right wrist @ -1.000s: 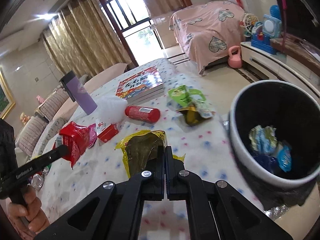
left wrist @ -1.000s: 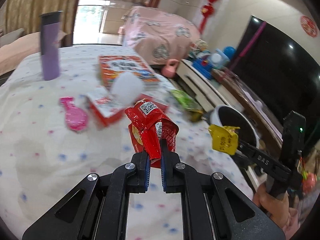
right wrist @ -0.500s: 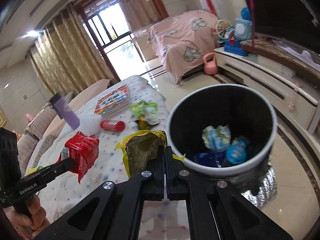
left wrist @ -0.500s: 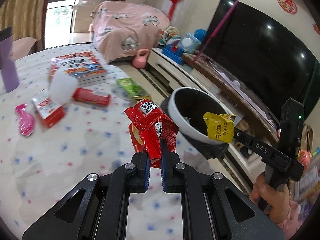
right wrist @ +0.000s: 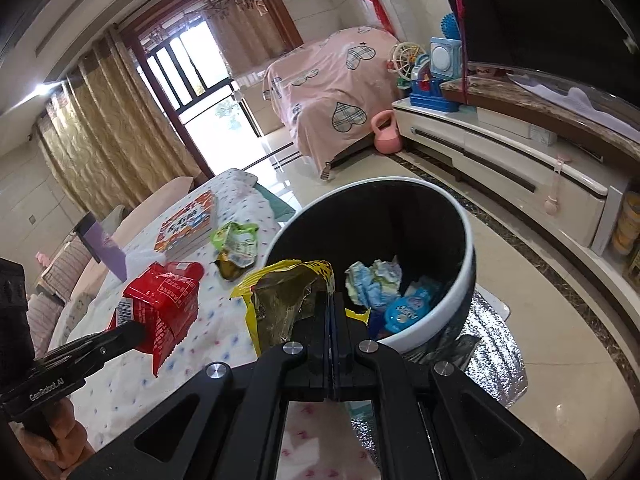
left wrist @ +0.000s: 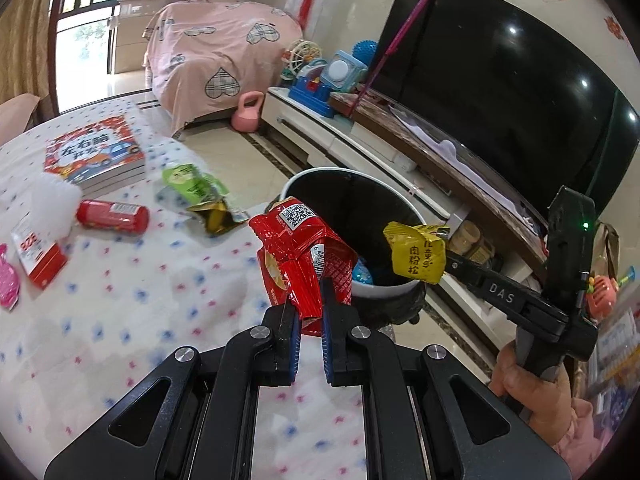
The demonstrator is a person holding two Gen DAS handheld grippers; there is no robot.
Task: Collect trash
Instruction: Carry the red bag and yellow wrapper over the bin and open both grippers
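My left gripper (left wrist: 308, 300) is shut on a red snack wrapper (left wrist: 304, 256), held above the table edge beside the round bin (left wrist: 348, 200). My right gripper (right wrist: 331, 300) is shut on a yellow wrapper (right wrist: 280, 300) and holds it at the near rim of the bin (right wrist: 470, 276), which has crumpled trash inside. The yellow wrapper also shows in the left wrist view (left wrist: 418, 252), over the bin's rim. The red wrapper shows in the right wrist view (right wrist: 164, 308), left of the bin.
On the dotted tablecloth (left wrist: 120, 300) lie a green wrapper (left wrist: 200, 196), a red can (left wrist: 114, 216), a red-white box (left wrist: 38, 256), a pink item (left wrist: 8, 280) and a book (left wrist: 94, 156). A TV stand (right wrist: 520, 184) runs beyond the bin.
Both grippers moved right toward the bin with their wrappers; the bin is now close under the yellow wrapper and beside the red one.
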